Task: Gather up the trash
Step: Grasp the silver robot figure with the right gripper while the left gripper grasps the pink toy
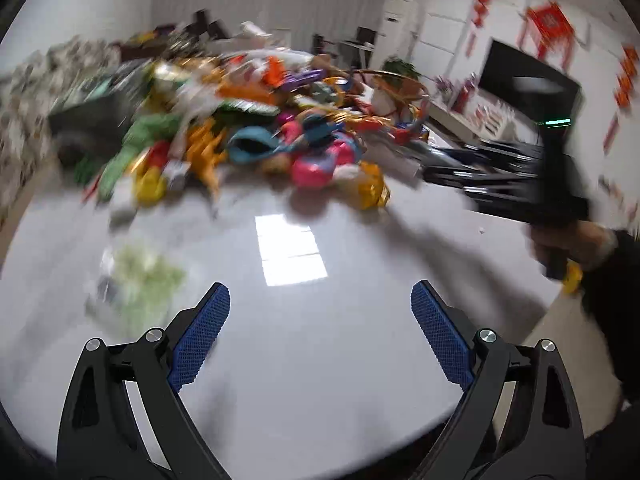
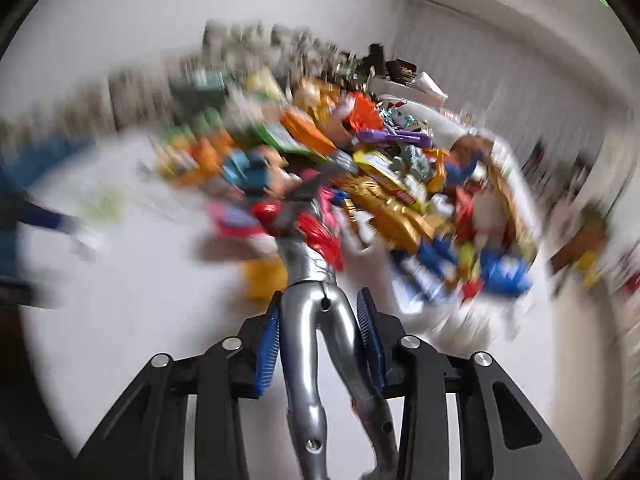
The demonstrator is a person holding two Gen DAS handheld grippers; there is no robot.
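Gripping a silver and red action figure (image 2: 320,312) by the hips, the right gripper (image 2: 320,304) has its two blue ribbed pads (image 2: 267,344) pressed against either side of the toy's waist; the figure's legs run back between the black finger arms toward the camera, and its red chest and head point out toward the heap. In the left wrist view that same gripper appears at the right edge as a dark, blurred body held by the person's hand (image 1: 572,240).

The left gripper (image 1: 320,304) stands wide apart with nothing between its blue pads (image 1: 204,328), hanging above the glossy white table (image 1: 320,360). A bright window reflection (image 1: 290,250) lies on the tabletop just beyond the fingertips. To the left of them sits a pale green smear (image 1: 140,280), too blurred to name.

Farther out, a big pile of toys and wrappers (image 1: 248,128) covers the middle of the table: an orange dinosaur-like toy (image 1: 206,148), a pink and blue ball-shaped thing (image 1: 320,162), a yellow wrapper (image 1: 370,188) at the near edge, and a gold foil packet (image 2: 384,200) seen from the right wrist. Both views are heavily smeared, so most pieces cannot be told apart.

Beyond the table, a dark television (image 1: 520,76) sits against the white wall, with red decorations (image 1: 548,28) above it.
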